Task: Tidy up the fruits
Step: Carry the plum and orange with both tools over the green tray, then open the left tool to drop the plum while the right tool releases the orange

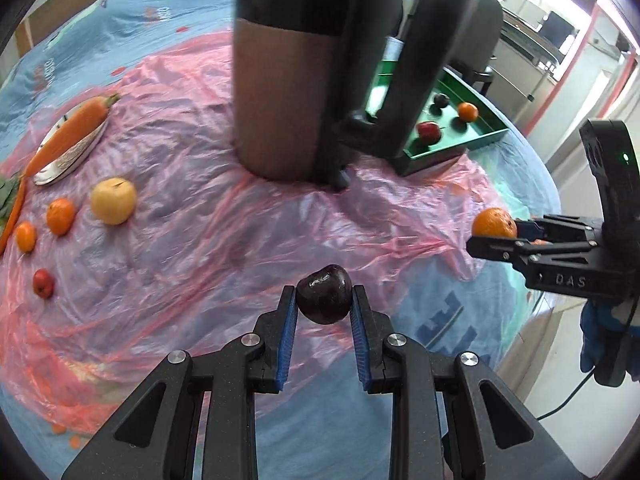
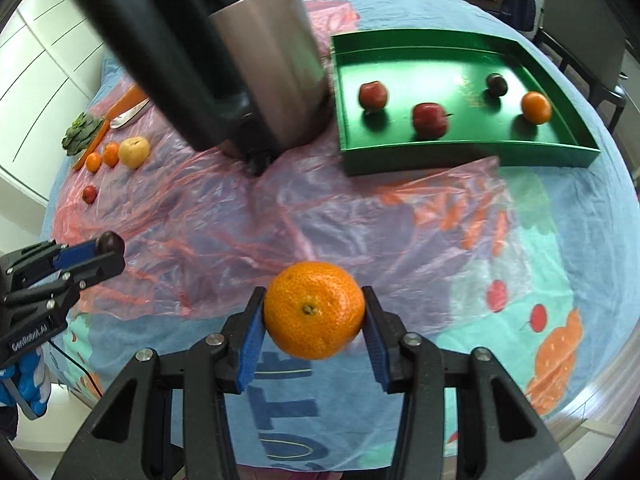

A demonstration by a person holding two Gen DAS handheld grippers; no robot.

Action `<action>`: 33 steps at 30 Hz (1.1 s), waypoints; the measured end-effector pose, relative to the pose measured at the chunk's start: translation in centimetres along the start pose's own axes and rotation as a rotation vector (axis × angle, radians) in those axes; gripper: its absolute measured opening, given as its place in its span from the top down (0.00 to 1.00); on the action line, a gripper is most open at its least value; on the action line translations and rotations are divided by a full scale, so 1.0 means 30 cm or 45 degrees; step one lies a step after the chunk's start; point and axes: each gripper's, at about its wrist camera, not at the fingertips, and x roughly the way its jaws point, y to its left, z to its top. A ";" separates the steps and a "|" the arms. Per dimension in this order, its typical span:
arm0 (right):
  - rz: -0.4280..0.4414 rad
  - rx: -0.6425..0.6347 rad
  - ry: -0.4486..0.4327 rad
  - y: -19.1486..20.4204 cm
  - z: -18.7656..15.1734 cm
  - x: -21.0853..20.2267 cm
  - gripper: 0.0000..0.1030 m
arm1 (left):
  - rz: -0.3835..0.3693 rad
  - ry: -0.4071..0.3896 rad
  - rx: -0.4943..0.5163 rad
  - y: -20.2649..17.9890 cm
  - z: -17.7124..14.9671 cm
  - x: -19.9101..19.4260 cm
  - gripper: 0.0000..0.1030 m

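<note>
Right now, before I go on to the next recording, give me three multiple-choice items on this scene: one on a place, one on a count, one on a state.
1. Where does the yellow apple lie?
A. In the tray
B. On the pink plastic sheet, beside two loose oranges
C. In the right gripper

2. How many fruits lie in the green tray?
A. Two
B. Four
C. Six

3. What is the left gripper doing?
A. Clamping a dark plum
B. Standing open with nothing in it
C. Clamping a carrot

Answers:
1 B: the right wrist view shows it on the sheet, far left, away from the tray.
2 B: two red fruits, one dark one and one orange lie in the tray.
3 A: both blue pads press the plum's sides; the right gripper likewise holds an orange.
</note>
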 end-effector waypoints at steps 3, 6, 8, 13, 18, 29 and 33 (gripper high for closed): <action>-0.044 0.045 -0.040 -0.106 0.023 -0.028 0.55 | -0.061 -0.007 0.053 -0.108 0.050 0.037 0.78; -0.077 0.091 -0.081 -0.199 0.053 -0.051 0.55 | -0.114 -0.023 0.092 -0.204 0.114 0.073 0.78; -0.094 0.115 -0.110 -0.262 0.071 -0.067 0.55 | -0.134 -0.041 0.117 -0.260 0.167 0.100 0.78; -0.121 0.157 -0.178 -0.392 0.129 -0.095 0.55 | -0.167 -0.099 0.136 -0.363 0.321 0.161 0.78; -0.138 0.167 -0.239 -0.493 0.211 -0.103 0.55 | -0.160 -0.149 0.121 -0.418 0.483 0.242 0.78; -0.180 0.166 -0.303 -0.683 0.449 -0.001 0.54 | -0.039 -0.141 0.037 -0.430 0.706 0.495 0.78; -0.185 0.155 -0.309 -0.722 0.545 0.056 0.55 | 0.011 -0.115 -0.015 -0.421 0.752 0.581 0.78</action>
